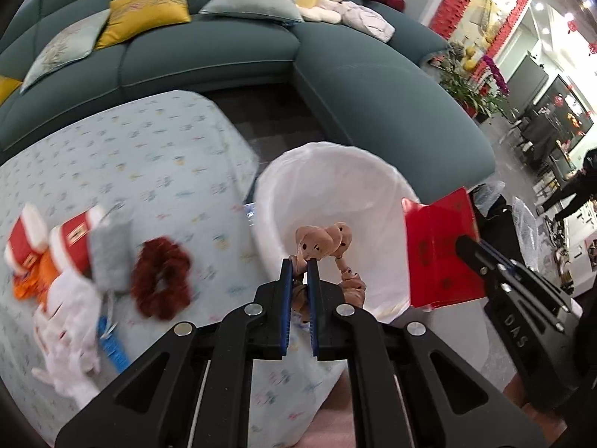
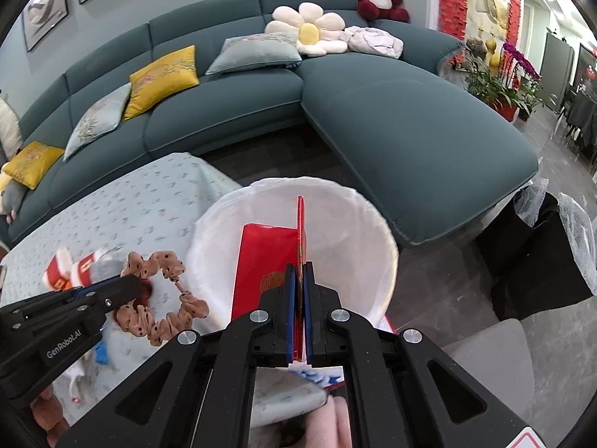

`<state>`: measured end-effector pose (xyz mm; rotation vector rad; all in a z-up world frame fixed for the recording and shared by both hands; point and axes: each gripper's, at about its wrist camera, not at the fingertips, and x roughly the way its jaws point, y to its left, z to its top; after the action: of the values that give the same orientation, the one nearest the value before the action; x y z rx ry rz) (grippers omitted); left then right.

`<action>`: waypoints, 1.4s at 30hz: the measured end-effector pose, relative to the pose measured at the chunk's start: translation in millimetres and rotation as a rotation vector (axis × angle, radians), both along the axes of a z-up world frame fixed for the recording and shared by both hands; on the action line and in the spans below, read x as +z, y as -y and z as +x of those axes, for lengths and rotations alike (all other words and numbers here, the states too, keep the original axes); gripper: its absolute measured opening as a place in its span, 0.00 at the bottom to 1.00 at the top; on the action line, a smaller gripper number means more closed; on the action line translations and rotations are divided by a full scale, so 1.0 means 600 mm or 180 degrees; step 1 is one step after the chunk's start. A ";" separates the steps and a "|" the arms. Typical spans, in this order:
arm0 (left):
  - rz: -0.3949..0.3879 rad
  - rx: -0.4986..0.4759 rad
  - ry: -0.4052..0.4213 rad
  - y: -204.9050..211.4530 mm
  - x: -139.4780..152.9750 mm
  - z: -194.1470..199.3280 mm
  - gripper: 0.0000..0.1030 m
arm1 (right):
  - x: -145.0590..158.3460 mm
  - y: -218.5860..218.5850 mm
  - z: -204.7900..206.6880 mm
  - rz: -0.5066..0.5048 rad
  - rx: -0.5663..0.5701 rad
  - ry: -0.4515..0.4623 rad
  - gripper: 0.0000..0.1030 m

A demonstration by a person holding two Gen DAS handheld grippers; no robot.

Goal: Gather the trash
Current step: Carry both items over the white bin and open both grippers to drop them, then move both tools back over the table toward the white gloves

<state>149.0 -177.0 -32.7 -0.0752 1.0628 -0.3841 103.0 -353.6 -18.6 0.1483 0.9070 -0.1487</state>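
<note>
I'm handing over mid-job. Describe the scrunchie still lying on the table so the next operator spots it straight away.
Start at the white-lined trash bin beside the table with the pale patterned cloth. Left of the bin, on the cloth, lies the dark red fuzzy scrunchie, next to a grey item and red-and-white packets. Unlike the tan dotted scrunchie clamped in the left gripper, it is plain, furry and unheld.

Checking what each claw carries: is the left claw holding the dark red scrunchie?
No. The left claw is shut on the pink dotted scrunchie, while the dark red scrunchie lies on the table.
</note>
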 end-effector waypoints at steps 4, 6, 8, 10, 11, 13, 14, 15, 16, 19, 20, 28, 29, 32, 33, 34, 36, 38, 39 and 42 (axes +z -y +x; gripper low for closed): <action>0.0000 -0.0052 -0.0009 0.032 -0.011 0.029 0.08 | -0.017 0.020 0.025 -0.0016 -0.0031 -0.0055 0.04; -0.0028 -0.0090 -0.0032 0.046 -0.017 0.041 0.08 | -0.024 0.027 0.033 -0.0027 -0.0030 -0.0080 0.04; -0.0062 -0.0118 -0.0055 0.056 -0.020 0.049 0.10 | -0.033 0.030 0.043 -0.0047 -0.0027 -0.0110 0.04; -0.0111 -0.0140 -0.0081 0.063 -0.023 0.058 0.12 | -0.037 0.032 0.052 -0.0059 -0.0036 -0.0128 0.07; -0.0105 -0.0136 -0.0078 0.066 -0.024 0.061 0.19 | -0.037 0.034 0.053 -0.0066 -0.0055 -0.0115 0.12; -0.0083 -0.0118 -0.0047 0.068 -0.022 0.065 0.31 | -0.038 0.035 0.057 -0.0072 -0.0078 -0.0111 0.24; -0.0061 -0.0104 -0.0023 0.067 -0.020 0.066 0.34 | -0.038 0.036 0.056 -0.0083 -0.0098 -0.0098 0.35; -0.0047 -0.0101 -0.0007 0.066 -0.018 0.067 0.38 | -0.035 0.036 0.056 -0.0100 -0.0121 -0.0069 0.40; -0.0034 -0.0094 0.0012 0.062 -0.015 0.066 0.41 | -0.031 0.036 0.057 -0.0116 -0.0133 -0.0040 0.47; -0.0007 -0.0010 0.0054 0.046 -0.007 0.062 0.46 | -0.020 0.030 0.055 -0.0153 -0.0120 0.0001 0.49; -0.0001 0.0020 0.0051 0.039 -0.006 0.061 0.46 | -0.016 0.026 0.054 -0.0151 -0.0111 0.0009 0.49; 0.0160 0.0340 0.0123 -0.055 0.007 0.019 0.54 | 0.023 -0.040 0.023 -0.0237 0.0032 0.0148 0.57; 0.0161 0.0388 0.0104 -0.073 0.007 0.011 0.54 | 0.028 -0.054 0.017 -0.0229 0.0066 0.0161 0.57; 0.0148 0.0542 0.0040 -0.122 0.007 -0.010 0.55 | 0.036 -0.090 0.001 -0.0199 0.0159 0.0185 0.58; 0.0161 0.0594 0.0025 -0.137 0.006 -0.017 0.56 | 0.038 -0.102 -0.005 -0.0187 0.0189 0.0190 0.58; 0.0199 0.0665 0.0008 -0.156 0.006 -0.026 0.57 | 0.040 -0.113 -0.008 -0.0176 0.0221 0.0193 0.58; 0.0266 0.0763 -0.0014 -0.193 0.005 -0.041 0.59 | 0.043 -0.141 -0.018 -0.0163 0.0291 0.0188 0.58; 0.0332 0.0826 -0.0045 -0.222 0.003 -0.051 0.63 | 0.043 -0.166 -0.026 -0.0134 0.0358 0.0177 0.58; 0.0373 0.0893 -0.0084 -0.245 0.001 -0.058 0.65 | 0.042 -0.181 -0.032 -0.0111 0.0398 0.0167 0.58; 0.0389 0.1018 -0.0161 -0.296 -0.005 -0.078 0.71 | 0.040 -0.224 -0.043 -0.0083 0.0503 0.0137 0.58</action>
<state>102.3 0.4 -35.7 -0.1442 1.1007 -0.0284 77.0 -219.3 5.2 0.0550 0.8699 -0.0104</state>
